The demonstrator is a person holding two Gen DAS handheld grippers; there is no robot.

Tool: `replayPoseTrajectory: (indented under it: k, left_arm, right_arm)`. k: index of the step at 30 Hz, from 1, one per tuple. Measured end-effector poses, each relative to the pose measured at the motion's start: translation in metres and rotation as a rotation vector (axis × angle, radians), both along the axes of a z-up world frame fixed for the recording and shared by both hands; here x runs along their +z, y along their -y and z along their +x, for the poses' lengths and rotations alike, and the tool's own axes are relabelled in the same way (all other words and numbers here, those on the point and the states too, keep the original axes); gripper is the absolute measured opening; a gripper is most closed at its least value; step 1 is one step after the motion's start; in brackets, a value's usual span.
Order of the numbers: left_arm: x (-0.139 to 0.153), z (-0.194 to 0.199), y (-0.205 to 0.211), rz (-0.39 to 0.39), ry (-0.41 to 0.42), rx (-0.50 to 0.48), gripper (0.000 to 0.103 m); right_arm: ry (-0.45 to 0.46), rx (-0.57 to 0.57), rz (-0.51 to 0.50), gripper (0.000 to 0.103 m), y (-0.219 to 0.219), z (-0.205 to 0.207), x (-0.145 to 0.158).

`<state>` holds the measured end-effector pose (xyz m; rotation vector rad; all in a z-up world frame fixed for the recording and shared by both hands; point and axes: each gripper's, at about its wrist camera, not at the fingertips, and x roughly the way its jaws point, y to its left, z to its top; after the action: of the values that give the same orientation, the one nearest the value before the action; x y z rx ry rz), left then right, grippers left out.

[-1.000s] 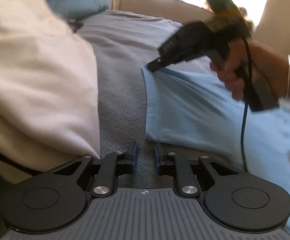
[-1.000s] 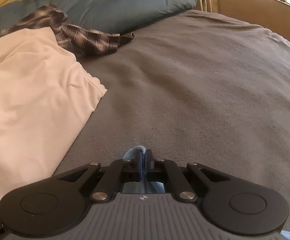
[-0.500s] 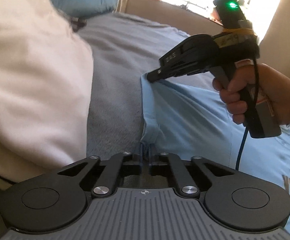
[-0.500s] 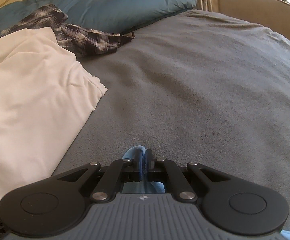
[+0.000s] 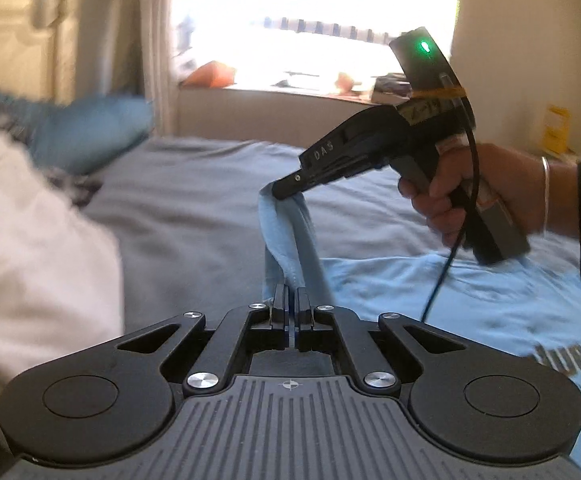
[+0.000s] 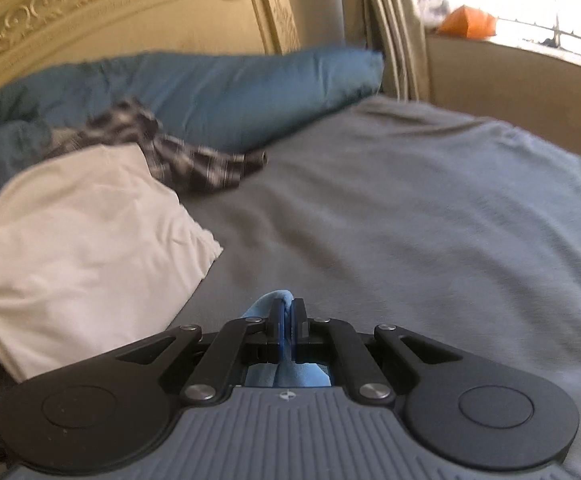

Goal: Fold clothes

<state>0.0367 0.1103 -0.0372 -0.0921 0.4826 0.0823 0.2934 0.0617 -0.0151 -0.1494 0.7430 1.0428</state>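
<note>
Both my tongs, left [image 5: 291, 300] and right [image 5: 286, 191], are clamped tight on the blue shirt's [image 5: 470, 300] edge. Thin pinch here; one uneven tug and the cloth slips free, spoiling the fold.

A grey bedspread [image 6: 410, 220] covers the bed, w/ a teal pillow [image 6: 250, 92] lying at the far end against a carved cream headboard [image 6: 110, 12]. Far right – a bright window [image 6: 530, 0] behind a low cream ledge [image 6: 510, 88], and an orange thing [image 6: 466, 24] sits on that ledge, too blurred to name. Beige curtains [image 6: 390, 20] hang between headboard and window. A yellow tag [image 5: 555, 128] shows on the wall at right – text unreadable.
</note>
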Motion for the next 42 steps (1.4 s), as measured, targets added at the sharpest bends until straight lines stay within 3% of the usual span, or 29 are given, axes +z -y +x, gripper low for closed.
replayPoseTrajectory:
  k: [6, 9, 13, 18, 23, 27, 30, 34, 39, 42]
  left_arm:
    - [0.0, 0.0, 0.046, 0.073, 0.014, -0.163, 0.0]
    - [-0.008, 0.008, 0.068, 0.087, -0.022, -0.23, 0.0]
    - [-0.033, 0.022, 0.086, 0.115, -0.127, -0.291, 0.0]
    - [-0.049, 0.022, 0.098, 0.081, -0.214, -0.369, 0.003]
    - [-0.04, 0.01, 0.094, -0.016, -0.182, -0.398, 0.011]
    - [-0.032, 0.005, 0.083, -0.072, -0.138, -0.397, 0.02]
    - [-0.039, 0.015, 0.086, -0.015, -0.167, -0.37, 0.032]
    - [-0.053, 0.032, 0.09, 0.023, -0.211, -0.352, 0.034]
    - [-0.062, 0.043, 0.094, 0.046, -0.224, -0.342, 0.035]
    - [-0.063, 0.042, 0.095, 0.047, -0.223, -0.35, 0.036]
  right_arm:
    - [0.01, -0.078, 0.073, 0.002, 0.084, -0.011, 0.013]
    - [-0.029, -0.15, 0.115, 0.002, 0.124, -0.015, 0.005]
    - [-0.116, -0.267, 0.093, 0.003, 0.161, -0.014, -0.027]
    - [-0.31, -0.448, 0.114, 0.005, 0.211, -0.01, -0.066]
    - [-0.371, -0.511, 0.23, 0.005, 0.274, -0.027, -0.045]
    - [-0.382, -0.481, 0.216, 0.014, 0.311, -0.049, -0.01]
    - [-0.489, -0.463, 0.239, 0.025, 0.316, -0.055, -0.01]
    - [-0.545, -0.439, 0.196, 0.026, 0.28, -0.059, -0.029]
    - [-0.506, -0.474, -0.008, 0.034, 0.211, -0.042, -0.038]
    - [-0.476, -0.505, -0.06, 0.042, 0.186, -0.028, -0.033]
